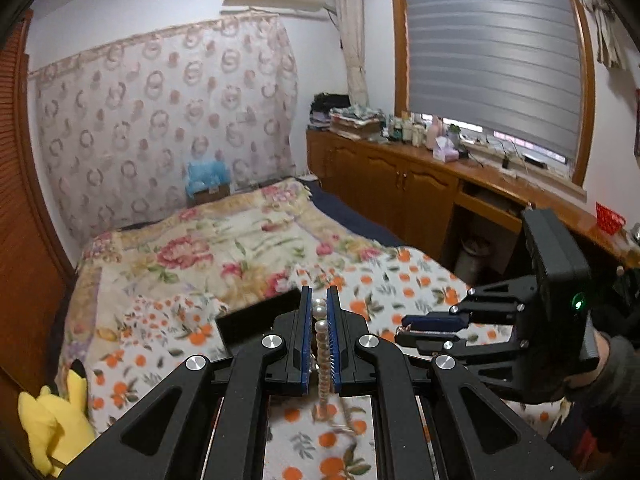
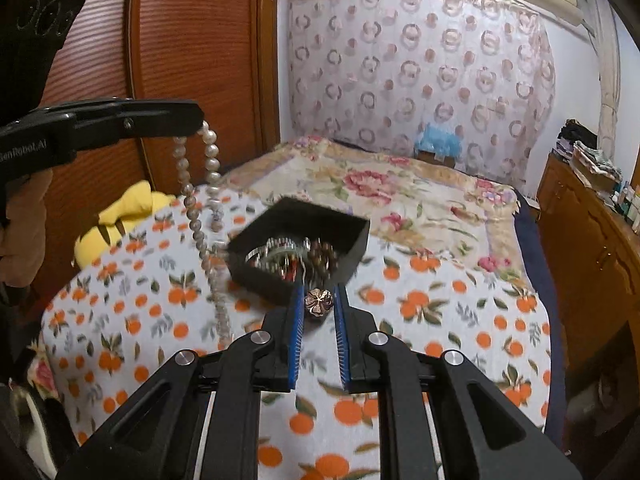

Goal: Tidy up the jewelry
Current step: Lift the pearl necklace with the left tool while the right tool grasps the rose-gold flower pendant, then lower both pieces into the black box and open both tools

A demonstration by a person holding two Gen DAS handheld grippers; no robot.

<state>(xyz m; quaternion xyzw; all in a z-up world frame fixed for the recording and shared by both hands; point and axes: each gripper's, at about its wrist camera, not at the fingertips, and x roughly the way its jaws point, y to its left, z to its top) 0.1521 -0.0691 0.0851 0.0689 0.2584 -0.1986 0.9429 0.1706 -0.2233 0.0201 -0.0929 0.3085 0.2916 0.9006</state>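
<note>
My left gripper (image 1: 319,304) is shut on a pearl necklace (image 1: 321,344); in the right wrist view the pearl necklace (image 2: 210,184) hangs from the left gripper (image 2: 196,118) down to the bed, left of the box. My right gripper (image 2: 319,294) is shut on a bronze flower-shaped ornament (image 2: 318,301), just in front of an open black jewelry box (image 2: 256,276) that holds several pieces. The right gripper (image 1: 400,330) also shows at the right of the left wrist view, held above the bed. The box (image 1: 256,320) is partly hidden behind the left fingers.
An orange-print blanket (image 2: 420,320) covers the near part of the bed, a floral quilt (image 1: 224,248) the far part. A yellow plush toy (image 1: 60,416) lies at the bed's left edge. A wooden cabinet (image 1: 420,188) runs along the right; a wooden wardrobe (image 2: 192,48) stands left.
</note>
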